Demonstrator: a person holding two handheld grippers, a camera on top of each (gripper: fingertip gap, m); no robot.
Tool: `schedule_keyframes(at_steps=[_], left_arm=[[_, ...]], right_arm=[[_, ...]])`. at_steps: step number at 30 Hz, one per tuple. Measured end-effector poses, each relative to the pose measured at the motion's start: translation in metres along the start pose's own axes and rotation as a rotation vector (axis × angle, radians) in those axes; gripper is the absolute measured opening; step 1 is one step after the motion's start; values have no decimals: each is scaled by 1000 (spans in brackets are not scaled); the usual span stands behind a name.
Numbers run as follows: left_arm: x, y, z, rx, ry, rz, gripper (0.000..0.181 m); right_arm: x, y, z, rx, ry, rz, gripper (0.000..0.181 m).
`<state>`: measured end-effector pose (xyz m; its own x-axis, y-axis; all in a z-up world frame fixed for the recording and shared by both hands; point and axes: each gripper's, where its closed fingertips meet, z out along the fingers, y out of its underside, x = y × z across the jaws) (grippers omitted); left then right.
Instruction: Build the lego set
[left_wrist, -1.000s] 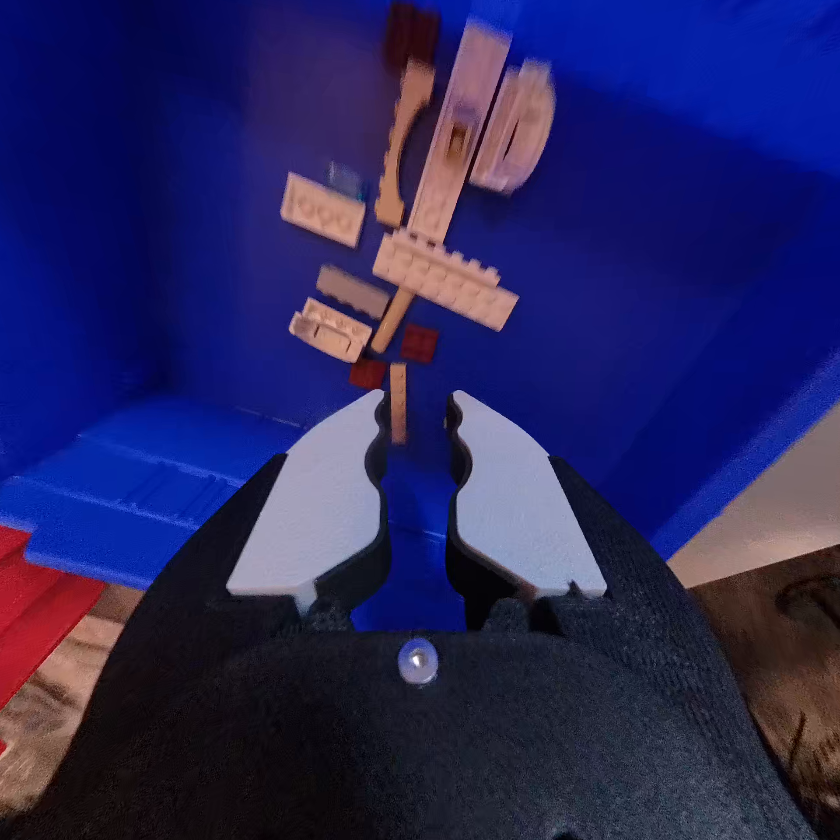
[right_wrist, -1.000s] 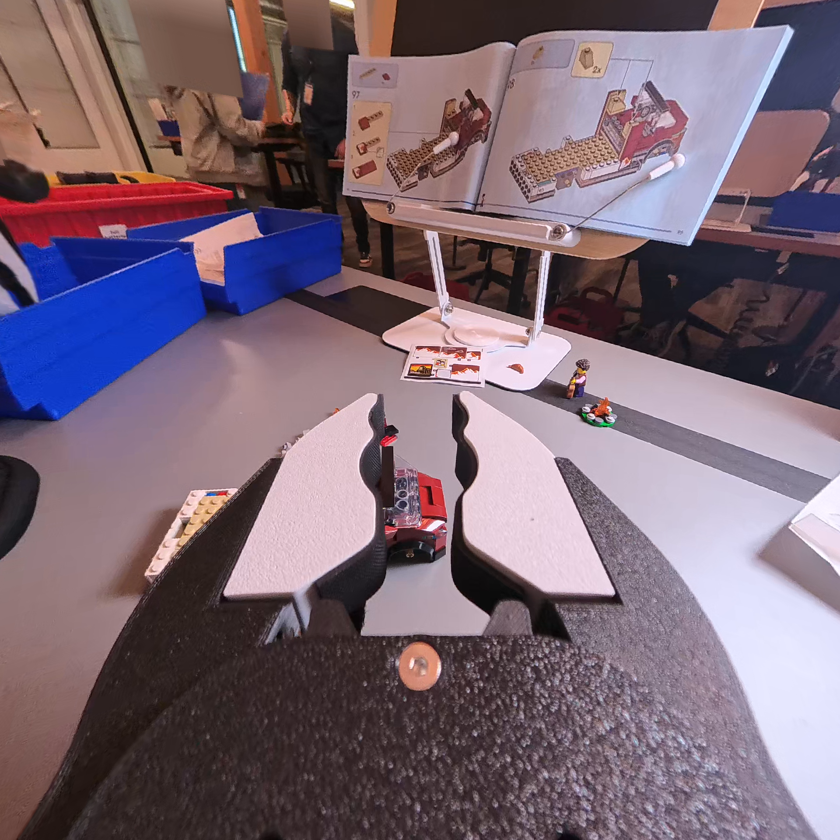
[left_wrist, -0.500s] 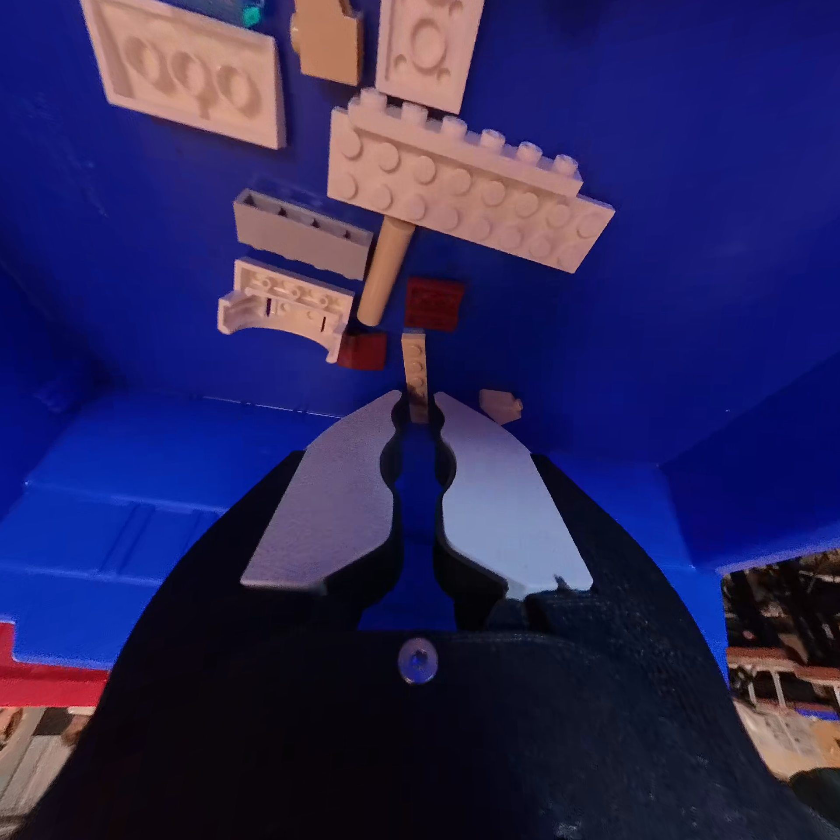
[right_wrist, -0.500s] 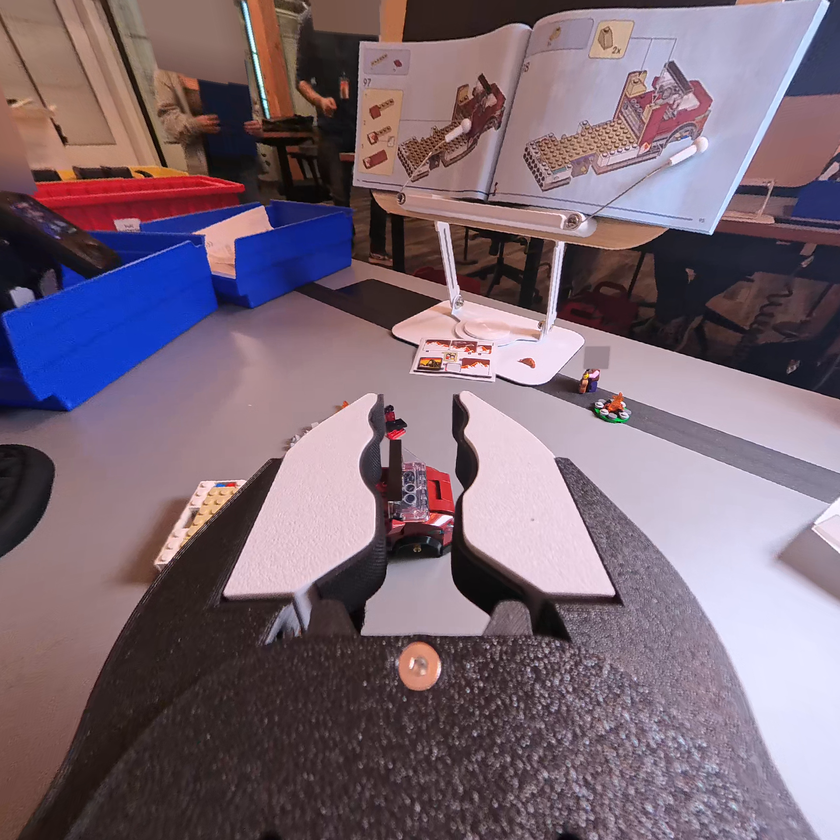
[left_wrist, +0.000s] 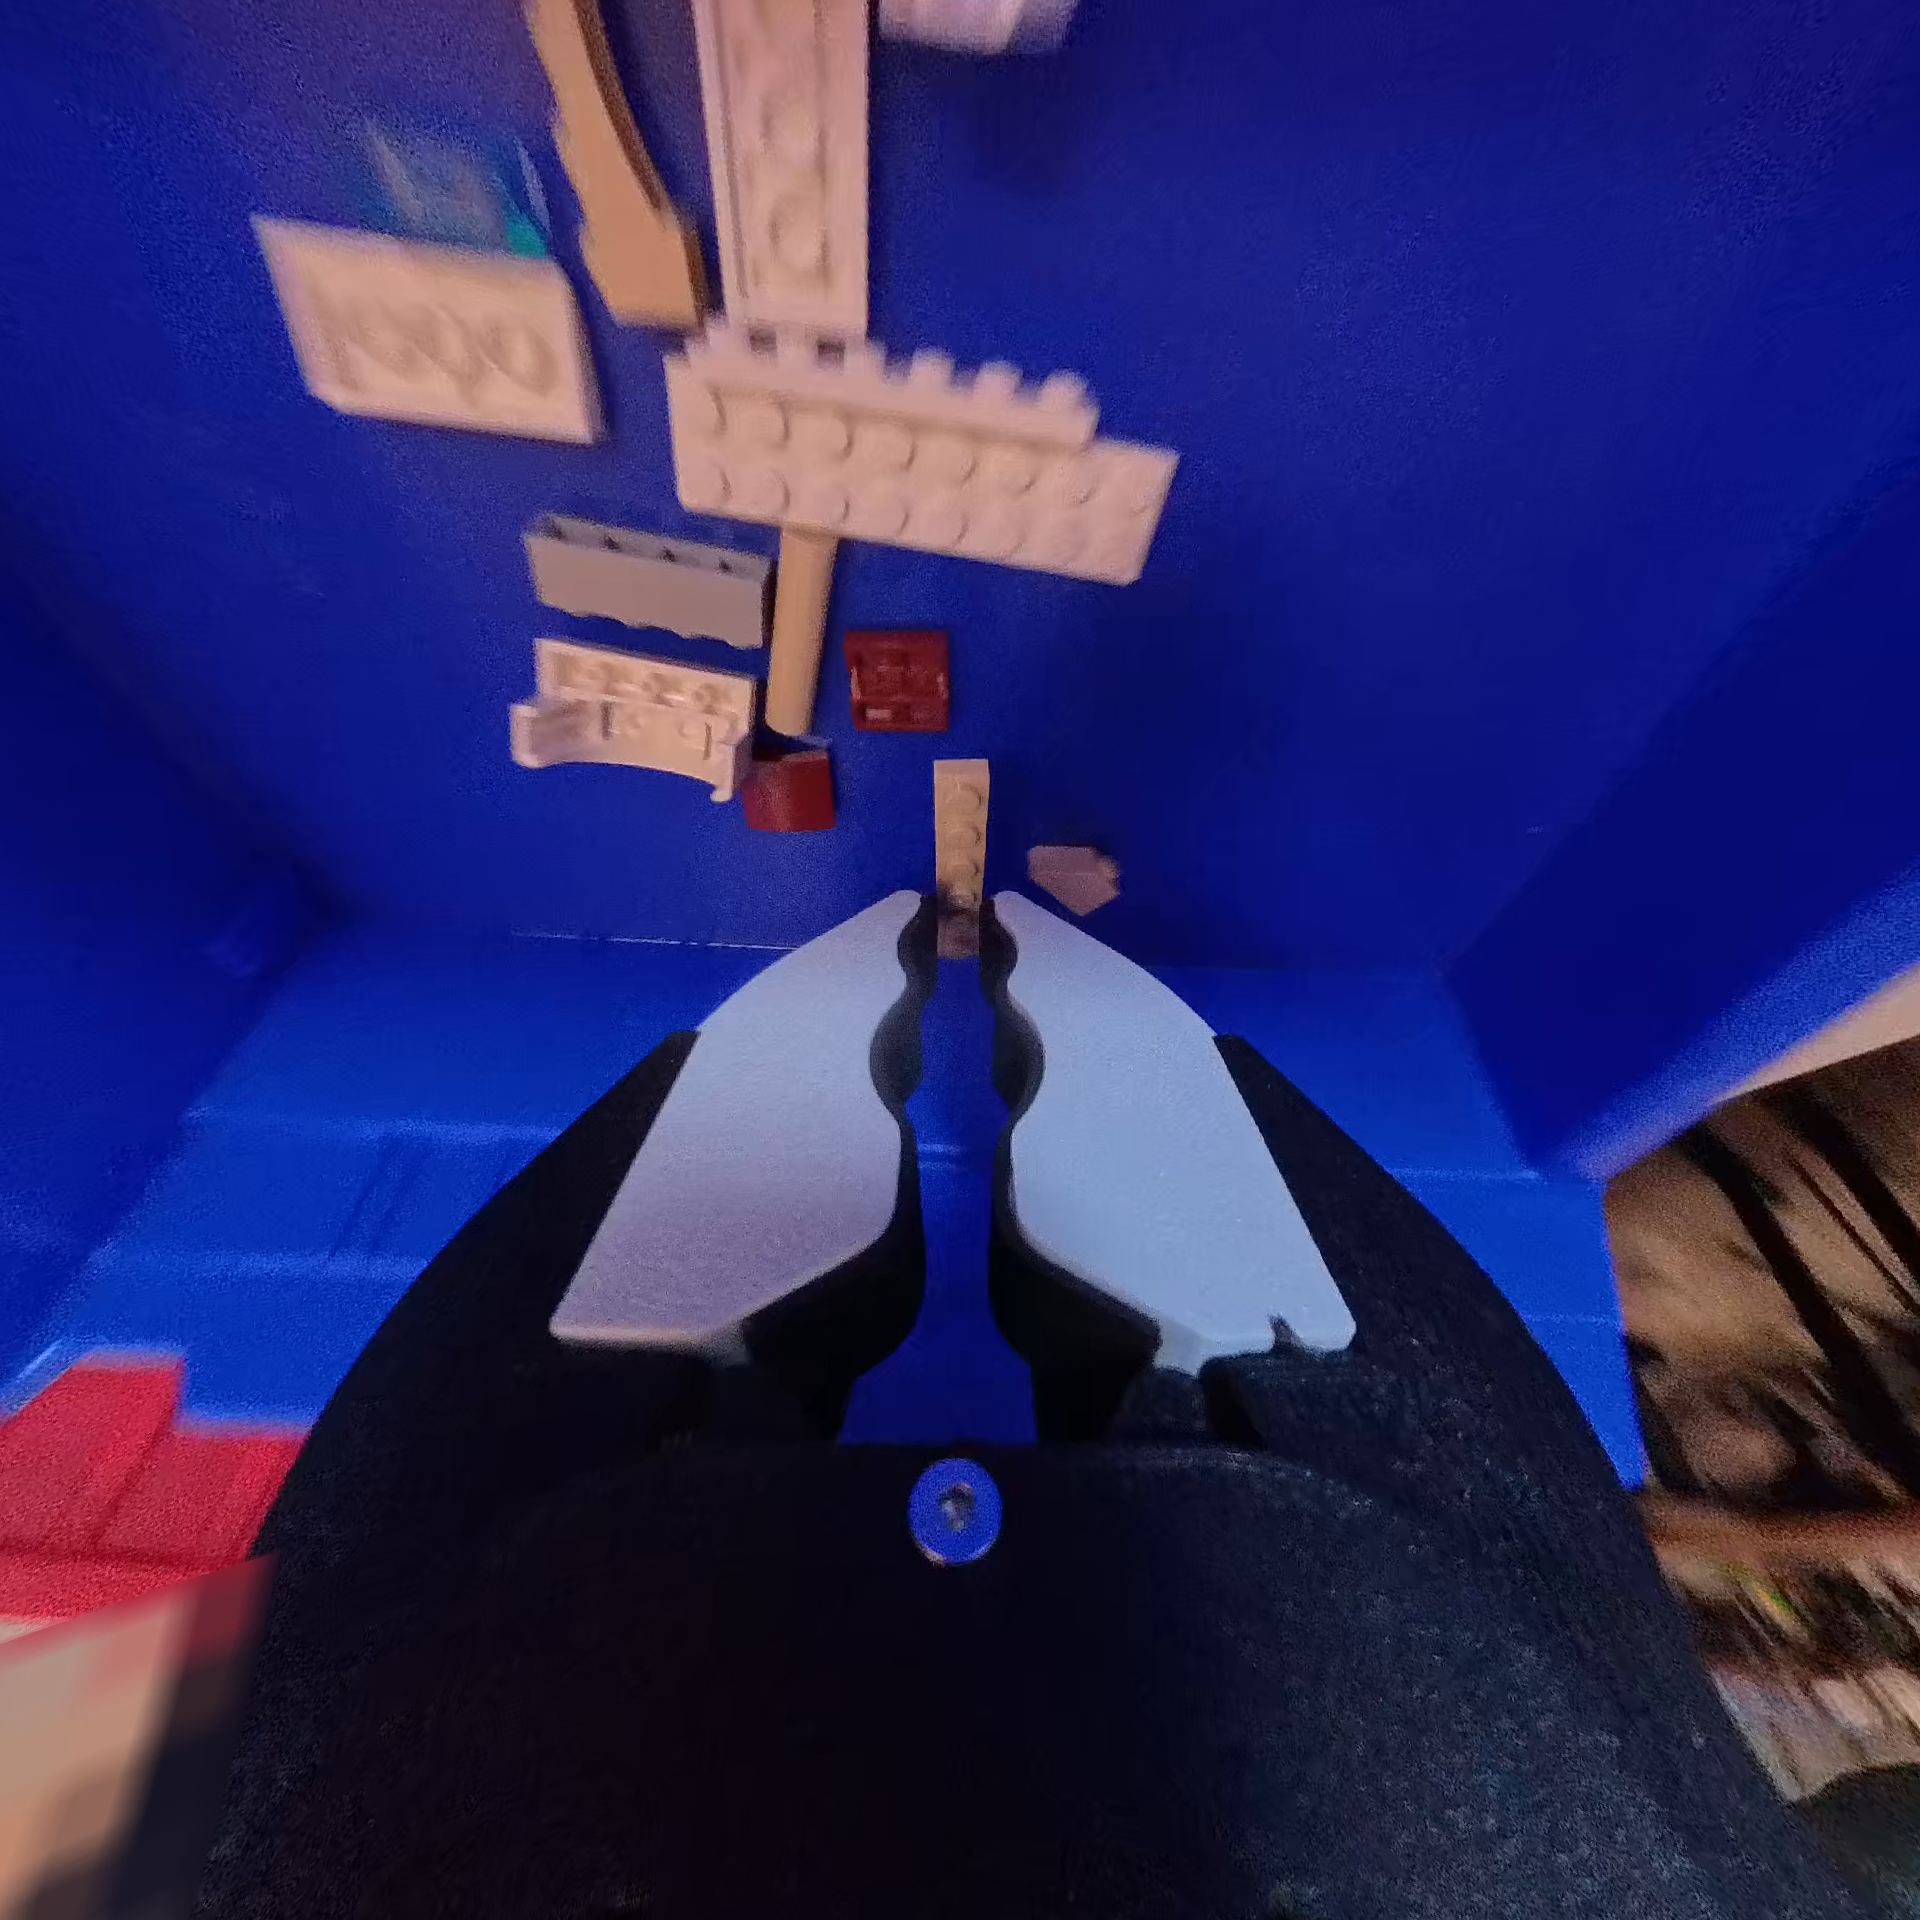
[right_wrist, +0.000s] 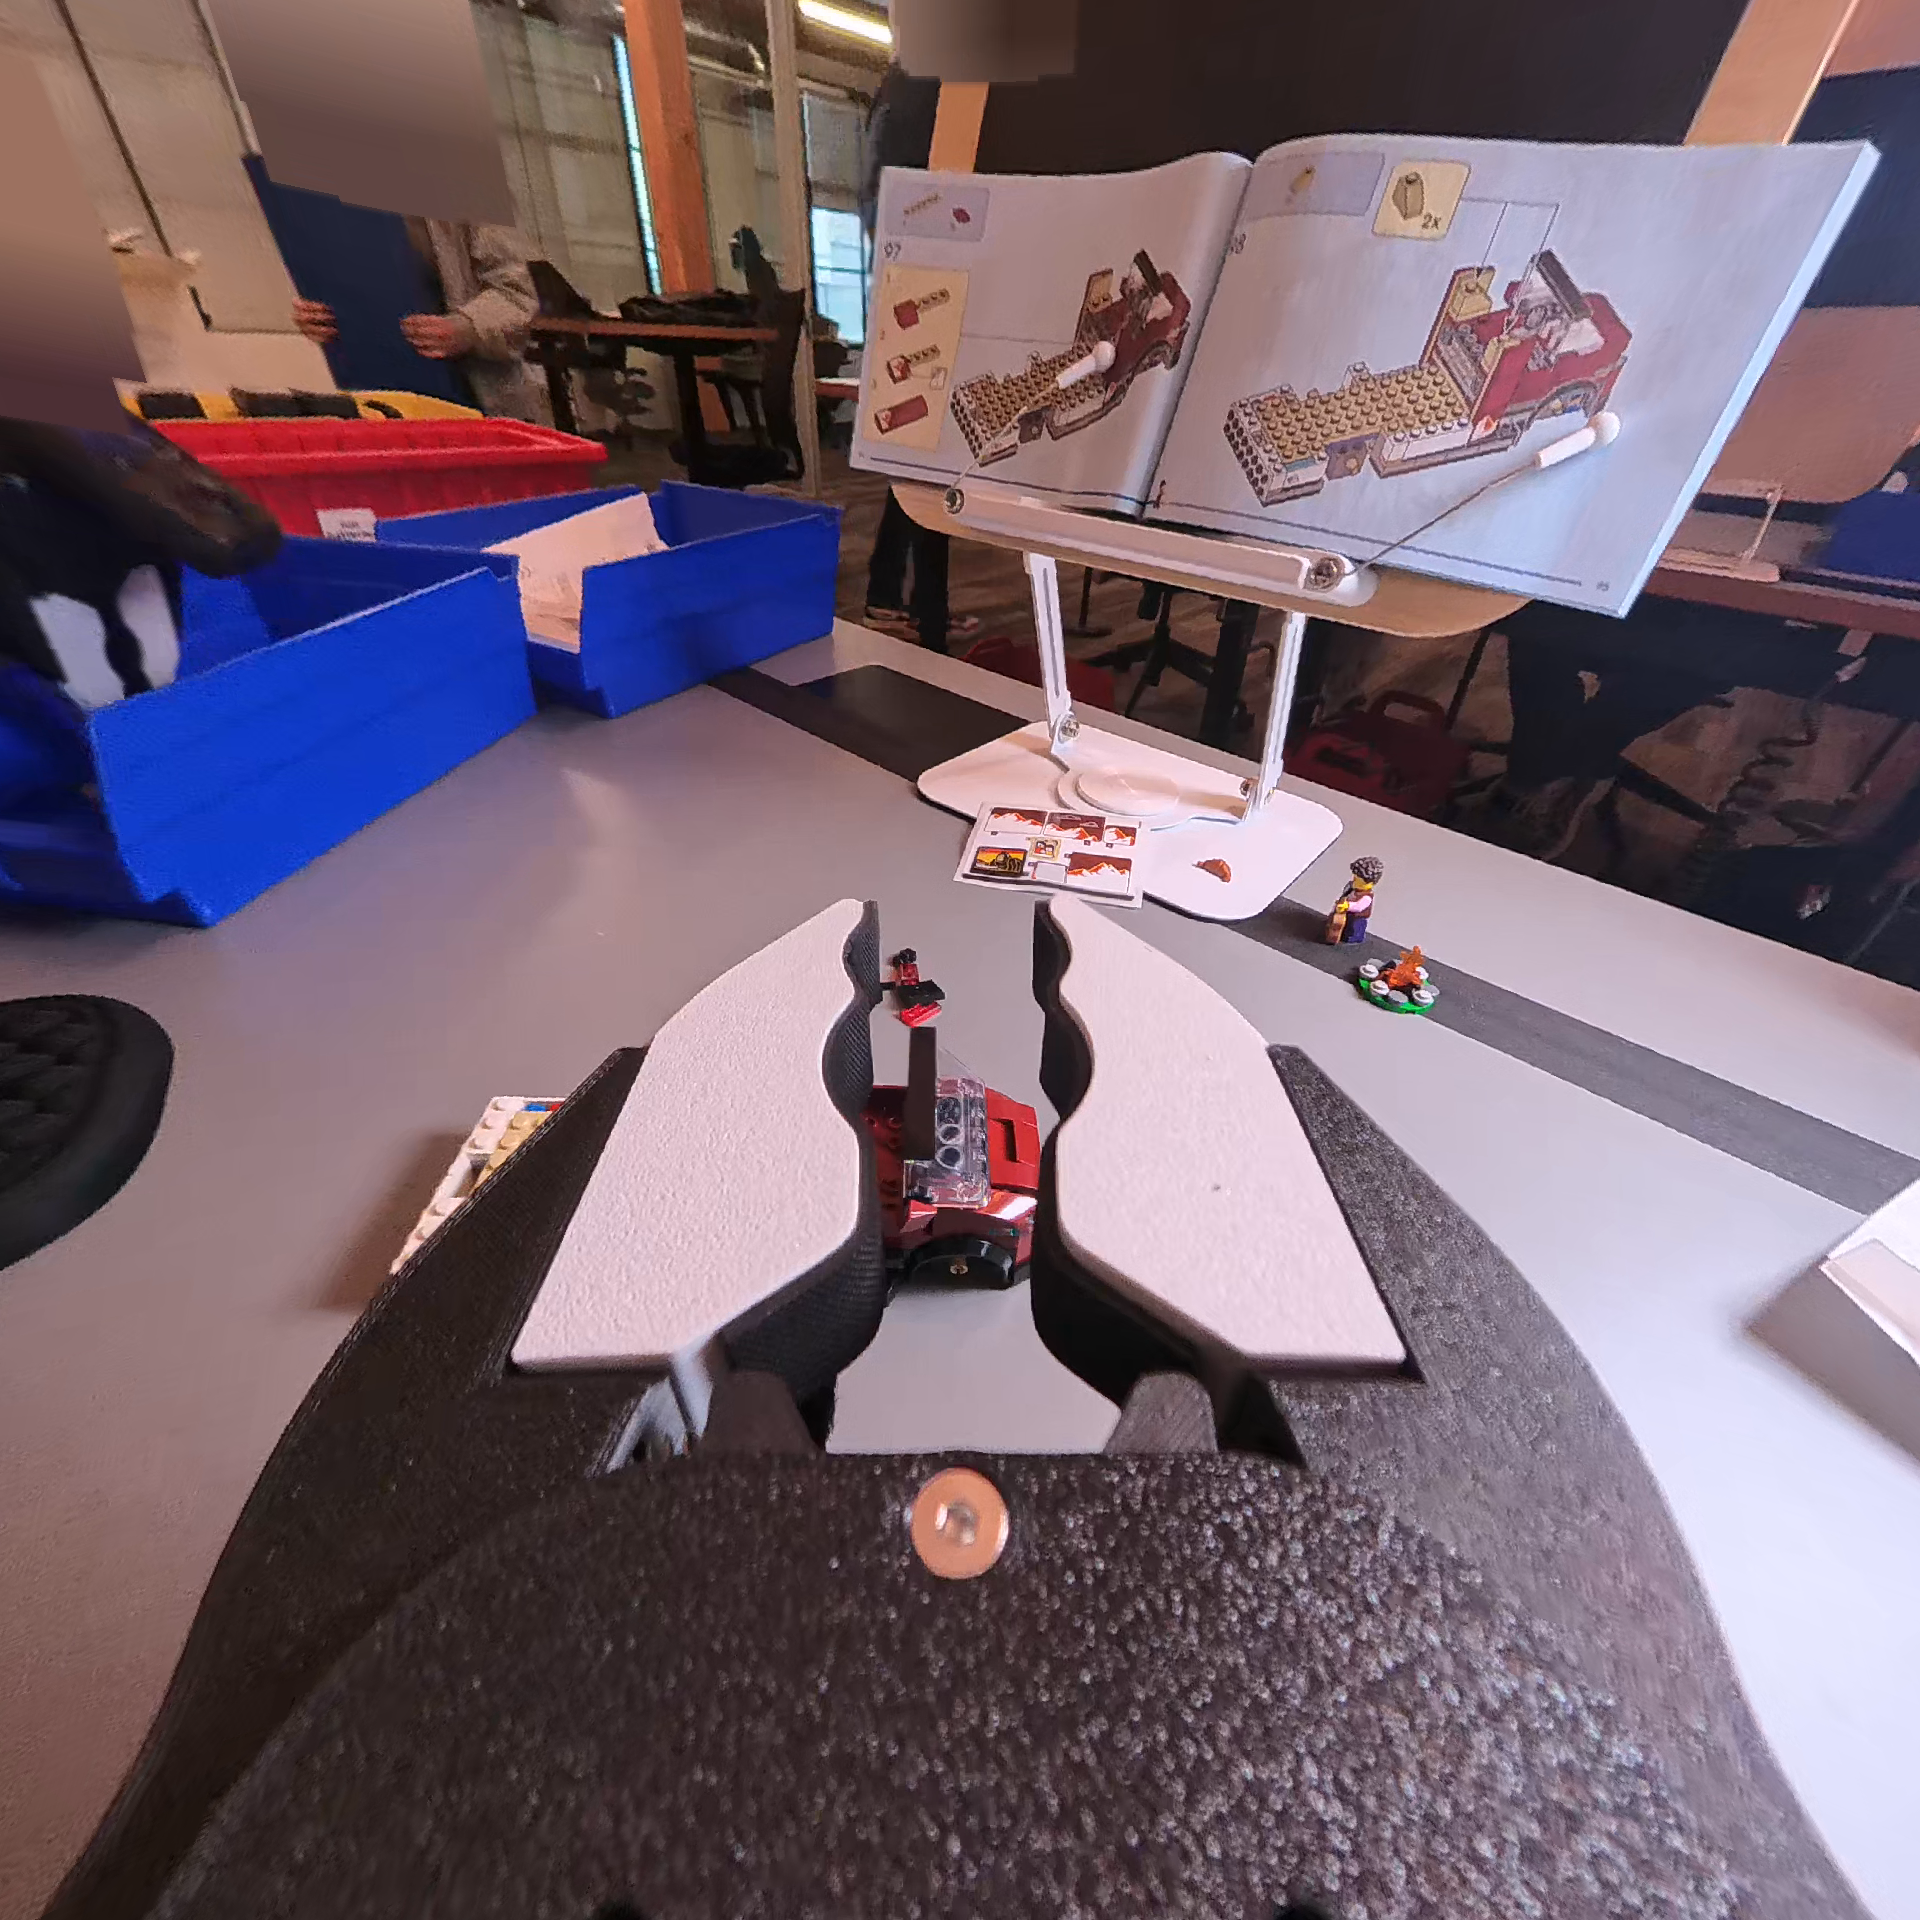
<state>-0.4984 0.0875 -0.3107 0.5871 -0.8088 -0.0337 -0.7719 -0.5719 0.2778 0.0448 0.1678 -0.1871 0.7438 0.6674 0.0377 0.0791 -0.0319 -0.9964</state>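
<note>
Tan narrow plate (left_wrist: 960, 826) pinched at near end by left gripper (left_wrist: 957, 914), jaws nearly together, inside blue bin (left_wrist: 1455, 416) among loose pale pieces; likely picked for next step. Right gripper (right_wrist: 951, 914) parted, empty, above red truck build (right_wrist: 961, 1169) on grey table (right_wrist: 520, 935). Instruction booklet (right_wrist: 1299, 343) propped on stand for reference.

Inside the blue bin (left_wrist: 1455, 312), loose bricks crowded the floor ahead and left of the left gripper (left_wrist: 958, 914); bare floor lay to the right. On the grey table (right_wrist: 520, 935), the red truck (right_wrist: 961, 1174) sat between the right gripper's (right_wrist: 951, 914) fingers, a book stand (right_wrist: 1132, 821) beyond.
</note>
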Motion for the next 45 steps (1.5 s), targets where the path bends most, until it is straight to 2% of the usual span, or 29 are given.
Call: schedule_keyframes(at_steps=[1,4,7,10,12,14,17,20,22,27,29,30,33,35,38,41,43,45], left_arm=[[5,-10,-19,83,-41,14,8],[44,-53,-85,323,-150,109,8],[101,-107,-130,452,-198,289,9],[153,-162,-146,477,-191,456,8],[178,-198,-152,489,-192,534,8],[201,-229,-157,503,-173,597,8],[230,-260,-162,517,-155,689,8],[247,-278,-166,529,-147,744,8],[250,-285,-166,523,-159,770,8],[260,-295,-170,567,-132,799,8],[266,-298,-176,647,-109,802,8],[267,-298,-179,695,-90,785,14],[259,-298,-167,793,-21,682,37],[243,-301,-134,781,-4,571,52],[232,-315,-87,784,33,426,72],[236,-330,-81,888,79,349,75],[231,-338,-83,939,49,319,66],[230,-342,-85,965,42,317,63]], right_arm=[[-3,-1,0,1,-9,-14,28],[-30,-3,5,-12,-112,-84,28],[-86,-1,15,-73,-330,-198,28],[-145,1,18,-138,-545,-281,29],[-171,7,19,-199,-631,-337,32],[-184,15,20,-238,-657,-390,32],[-181,25,21,-252,-608,-402,32],[-168,26,15,-220,-555,-342,26],[-160,21,9,-176,-530,-311,9],[-151,22,-3,-169,-528,-284,8],[-146,23,-12,-158,-542,-260,8],[-143,26,-20,-164,-559,-242,8],[-126,66,-43,-316,-590,-237,8],[-114,101,-52,-446,-585,-266,8],[-106,125,-56,-569,-591,-307,8],[-92,137,-52,-686,-576,-422,8],[-85,140,-51,-742,-587,-449,21],[-83,138,-51,-764,-615,-423,24]])
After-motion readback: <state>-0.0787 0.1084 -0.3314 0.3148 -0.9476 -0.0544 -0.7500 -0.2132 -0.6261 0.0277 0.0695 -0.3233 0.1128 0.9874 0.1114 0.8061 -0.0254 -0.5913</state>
